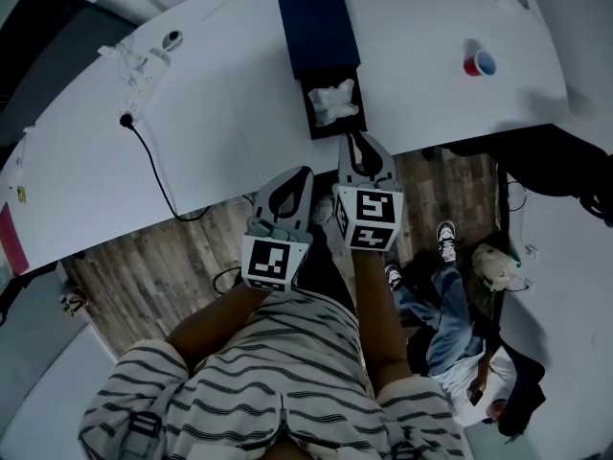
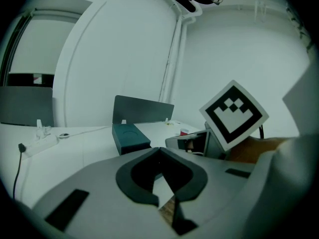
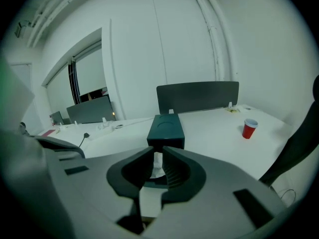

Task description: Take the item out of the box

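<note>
Head view shows the right gripper (image 1: 357,142), jaws slightly apart and empty, near the open box (image 1: 316,22) holding a crumpled white item (image 1: 333,102); the left gripper (image 1: 303,174) has its jaws together.

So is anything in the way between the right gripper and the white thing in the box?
Nothing visible. The white thing lies uncovered in the open box, and the right gripper points straight at it, jaws slightly apart.

Dark blue box (image 1: 318,27) lies flat at the desk's (image 1: 220,103) near edge, its tray (image 1: 307,111) slid out open. Crumpled white item (image 1: 333,102) sits inside the tray.
</note>
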Demonstrator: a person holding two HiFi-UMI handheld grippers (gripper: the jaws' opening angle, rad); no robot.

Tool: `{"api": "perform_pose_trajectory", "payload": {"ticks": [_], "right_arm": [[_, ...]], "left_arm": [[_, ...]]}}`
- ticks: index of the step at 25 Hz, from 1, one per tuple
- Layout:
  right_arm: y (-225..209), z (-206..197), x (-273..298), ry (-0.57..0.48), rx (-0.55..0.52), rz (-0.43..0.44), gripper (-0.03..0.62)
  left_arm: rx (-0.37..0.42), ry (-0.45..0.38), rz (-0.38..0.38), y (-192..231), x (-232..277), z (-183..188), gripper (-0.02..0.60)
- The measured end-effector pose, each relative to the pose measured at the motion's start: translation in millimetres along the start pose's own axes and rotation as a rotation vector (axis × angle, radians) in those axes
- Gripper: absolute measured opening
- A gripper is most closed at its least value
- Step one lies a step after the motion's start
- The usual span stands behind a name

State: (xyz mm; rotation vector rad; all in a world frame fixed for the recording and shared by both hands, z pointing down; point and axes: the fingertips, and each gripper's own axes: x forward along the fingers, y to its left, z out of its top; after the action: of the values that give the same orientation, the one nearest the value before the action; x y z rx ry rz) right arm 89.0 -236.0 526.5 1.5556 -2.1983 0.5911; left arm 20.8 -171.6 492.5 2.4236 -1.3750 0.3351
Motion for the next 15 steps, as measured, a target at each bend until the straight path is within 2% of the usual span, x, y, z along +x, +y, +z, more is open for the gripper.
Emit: {"api": "perform_pose_trajectory", "payload": {"ticks": [9, 15], "right_arm": [[-8.0, -15.8, 41.4, 0.092, -0.013, 0.002, 0.084], [-9.6, -35.0, 71.9, 0.199, -0.032, 0.012, 0.100]], "left_arm": [[-0.020, 0.013, 0.004, 7.7, 12.6, -5.9, 0.025], [-0.036, 0.029, 0.005, 13.4, 21.2, -11.0, 0.025]]}}
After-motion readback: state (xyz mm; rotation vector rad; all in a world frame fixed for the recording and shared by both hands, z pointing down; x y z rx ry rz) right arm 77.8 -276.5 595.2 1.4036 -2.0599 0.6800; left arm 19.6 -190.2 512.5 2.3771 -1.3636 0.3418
